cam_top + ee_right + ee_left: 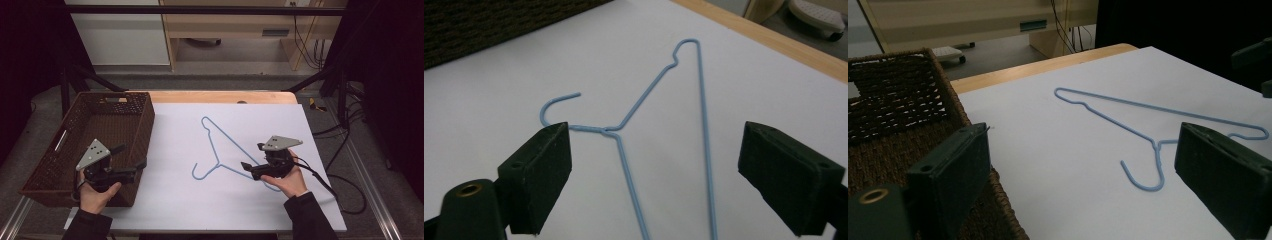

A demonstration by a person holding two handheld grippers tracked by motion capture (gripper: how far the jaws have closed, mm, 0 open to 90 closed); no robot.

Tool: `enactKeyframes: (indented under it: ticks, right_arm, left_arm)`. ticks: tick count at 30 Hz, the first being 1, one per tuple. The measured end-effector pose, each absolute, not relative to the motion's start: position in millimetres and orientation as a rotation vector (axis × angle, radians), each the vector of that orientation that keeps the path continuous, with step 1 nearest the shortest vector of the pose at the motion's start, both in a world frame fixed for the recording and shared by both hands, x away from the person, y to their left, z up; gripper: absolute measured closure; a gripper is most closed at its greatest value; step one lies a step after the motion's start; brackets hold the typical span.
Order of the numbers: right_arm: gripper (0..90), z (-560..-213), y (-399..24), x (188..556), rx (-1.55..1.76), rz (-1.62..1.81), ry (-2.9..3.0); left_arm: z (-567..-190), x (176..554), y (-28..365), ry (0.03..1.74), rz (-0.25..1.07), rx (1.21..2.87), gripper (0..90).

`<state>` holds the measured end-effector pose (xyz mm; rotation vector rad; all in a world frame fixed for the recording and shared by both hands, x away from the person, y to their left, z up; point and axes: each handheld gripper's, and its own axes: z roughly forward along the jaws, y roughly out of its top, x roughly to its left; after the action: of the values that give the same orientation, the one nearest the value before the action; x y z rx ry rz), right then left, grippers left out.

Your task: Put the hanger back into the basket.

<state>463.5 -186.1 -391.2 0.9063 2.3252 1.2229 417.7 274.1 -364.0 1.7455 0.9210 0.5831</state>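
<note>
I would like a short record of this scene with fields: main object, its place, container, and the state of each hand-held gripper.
main object: thin light-blue wire hanger
place: flat on the white sheet, hook toward the basket
container: dark brown woven basket, at the table's left
left hand-held gripper: open, beside the basket, holds nothing
right hand-held gripper: open, both hanger wires between its jaws, not pressed

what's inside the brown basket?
Nothing visible inside the wicker basket: in the high view, bare woven floor and walls. The left gripper and hand cover its near right corner, so that spot is unseen.
</note>
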Motion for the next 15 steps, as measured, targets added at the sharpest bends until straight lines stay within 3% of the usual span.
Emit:
enactKeyframes:
  ticks: [15]
  right_arm:
    - [30.7, -426.4, -144.6, 489.7, 0.835, 1.072, 2.531]
  left_arm:
    - [-364.3, 417.1, 273.5, 0.918, 0.583, 1.746, 7.8]
